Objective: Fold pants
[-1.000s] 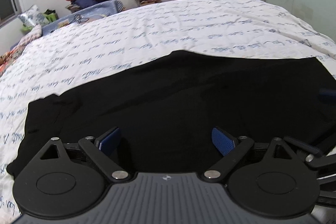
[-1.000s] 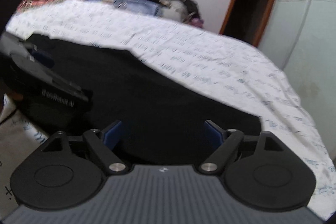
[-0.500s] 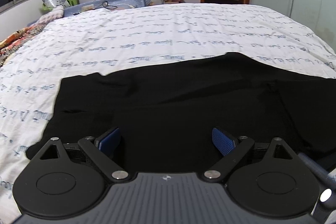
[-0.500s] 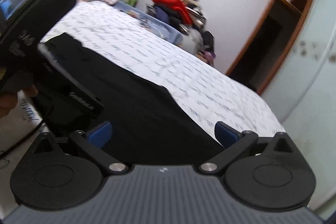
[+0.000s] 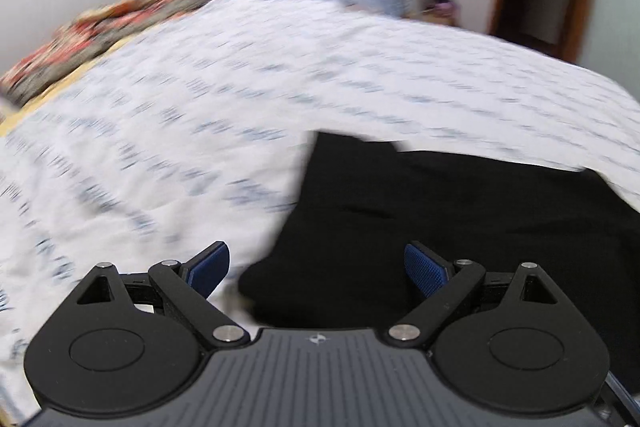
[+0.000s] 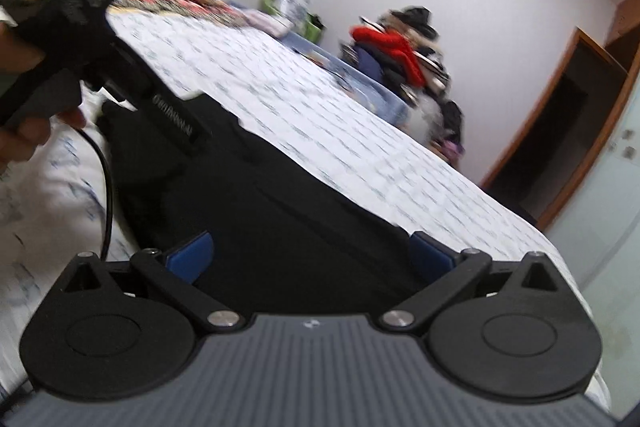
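Here, both jaws spread wide, empty, over black pants point(image 5: 460, 219) on bed point(image 5: 200, 131); clothes pile point(image 6: 400, 55) behind.

Black pants point(image 5: 460, 219) are seen spread flat on a white bedsheet printed with lines of blue script. The fabric is plain, dark and matte, with shallow creases running across it. In the left wrist view, one end of the garment is shown at the centre of the frame, its edge cut roughly straight with a small notch at the far corner, and the cloth extends to the right. In the right wrist view, the pants point(image 6: 280, 211) are laid as a long band running diagonally across the bed, the far edge lying straight against the sheet.
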Demonstrator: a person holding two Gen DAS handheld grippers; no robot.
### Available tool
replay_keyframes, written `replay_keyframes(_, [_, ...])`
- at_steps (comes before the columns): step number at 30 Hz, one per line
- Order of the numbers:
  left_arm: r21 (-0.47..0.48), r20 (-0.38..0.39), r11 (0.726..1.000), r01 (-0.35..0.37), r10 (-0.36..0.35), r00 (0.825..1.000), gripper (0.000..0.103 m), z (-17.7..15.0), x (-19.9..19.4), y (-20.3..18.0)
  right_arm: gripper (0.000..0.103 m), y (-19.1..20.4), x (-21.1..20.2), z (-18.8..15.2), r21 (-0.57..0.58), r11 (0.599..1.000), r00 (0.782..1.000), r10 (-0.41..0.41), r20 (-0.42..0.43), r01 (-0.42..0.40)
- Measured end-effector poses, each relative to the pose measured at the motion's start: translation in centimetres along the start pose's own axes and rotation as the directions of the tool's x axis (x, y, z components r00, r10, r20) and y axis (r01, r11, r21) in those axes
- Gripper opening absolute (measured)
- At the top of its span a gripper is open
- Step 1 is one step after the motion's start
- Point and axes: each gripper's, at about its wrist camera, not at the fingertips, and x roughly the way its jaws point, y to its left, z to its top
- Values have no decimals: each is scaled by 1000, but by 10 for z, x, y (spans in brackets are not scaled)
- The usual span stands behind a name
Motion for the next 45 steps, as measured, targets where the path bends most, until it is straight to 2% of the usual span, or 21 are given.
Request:
replay_keyframes(2, [-36, -30, 999, 7, -8, 1000, 95, 2, 2, 21, 103, 7, 4, 5, -7, 999, 999, 37, 23, -37])
replay_keyframes(5, [-113, -14, 994, -1, -1, 1000, 95, 6, -5, 45, 103, 23, 9, 14, -38, 996, 996, 80, 46, -78])
replay_keyframes(8, [-98, 28, 994, -53, 56, 998, 95, 10, -13, 51, 103, 41, 16, 21, -112, 988, 991, 111, 75, -103])
replay_keyframes(10, [-60, 50, 994, -87, 90, 995, 95, 12, -14, 50, 98, 55, 20, 25, -167, 980, 989, 123, 83, -108])
replay_keyframes(13, [-1, 49, 994, -109, 109, 993, 95, 13, -14, 45, 87, 73, 26, 30, -219, 965, 984, 164, 76, -144])
replay_keyframes(15, [19, 47, 995, -102, 101, 994, 95, 13, -14, 44, 65, 83, 32, 32, -245, 954, 980, 191, 46, -175])
replay_keyframes(18, [-9, 59, 995, -95, 95, 994, 95, 13, -15, 46, 53, 94, 42, 36, -275, 942, 979, 205, 16, -193])
replay_keyframes(23, [-59, 49, 995, -81, 84, 995, 95, 15, -15, 58, 53, 115, 59, 43, -334, 925, 980, 199, 11, -184])
replay_keyframes(28, [-38, 41, 995, -90, 92, 995, 95, 15, -16, 56, 53, 140, 74, 50, -409, 902, 985, 166, 44, -134])
replay_keyframes(29, [-42, 33, 996, -76, 78, 996, 95, 15, -16, 56, 52, 145, 77, 51, -422, 898, 985, 162, 53, -125])
replay_keyframes(31, [-63, -4, 998, -31, 31, 1000, 95, 16, -11, 59, 39, 147, 84, 53, -433, 890, 983, 179, 45, -142])
replay_keyframes(32, [-78, -25, 997, 2, -4, 1000, 95, 16, -8, 61, 26, 148, 85, 53, -417, 894, 979, 198, 36, -166])
replay_keyframes(33, [-99, -48, 994, 38, -43, 998, 95, 16, -5, 65, 19, 148, 85, 53, -396, 899, 976, 217, 27, -189])
replay_keyframes(35, [-177, -83, 978, 112, -129, 988, 95, 15, 2, 75, 13, 147, 84, 53, -377, 907, 976, 217, 38, -187])
replay_keyframes(36, [-226, -90, 962, 154, -178, 980, 95, 15, 5, 80, 10, 144, 84, 54, -362, 914, 975, 216, 46, -185])
replay_keyframes(38, [-311, -92, 922, 228, -268, 959, 95, 15, 9, 89, 9, 134, 83, 57, -311, 929, 971, 229, 61, -200])
replay_keyframes(42, [-405, -92, 863, 303, -368, 925, 95, 20, 21, 89, 9, 100, 83, 67, -129, 943, 946, 317, 67, -307])
replay_keyframes(45, [-482, -92, 794, 370, -466, 880, 95, 23, 33, 84, 9, 79, 81, 71, -45, 936, 931, 353, 91, -350])
